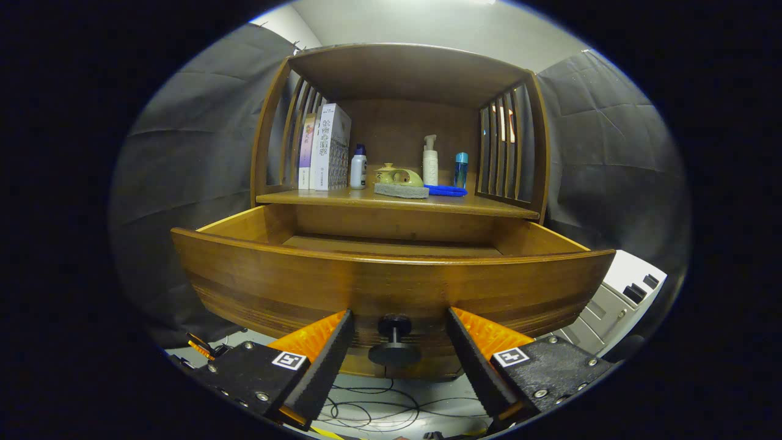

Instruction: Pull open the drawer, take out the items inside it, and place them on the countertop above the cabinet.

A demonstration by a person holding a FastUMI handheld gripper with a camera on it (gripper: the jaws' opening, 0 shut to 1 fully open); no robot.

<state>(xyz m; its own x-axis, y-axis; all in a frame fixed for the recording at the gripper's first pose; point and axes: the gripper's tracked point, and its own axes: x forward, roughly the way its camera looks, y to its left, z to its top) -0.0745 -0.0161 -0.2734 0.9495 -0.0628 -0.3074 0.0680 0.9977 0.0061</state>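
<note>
Dark creased cloth (195,159) hangs on both sides of the booth, with a pale wall (427,24) and bright ceiling light above. A white unit (617,305) stands low at the right. Black cables (379,409) lie tangled on the light floor (440,400).

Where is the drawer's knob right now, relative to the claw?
In the gripper view, the black knob sits on the pulled-out drawer front, between the open claw fingers, which stand apart from it on either side.
</note>
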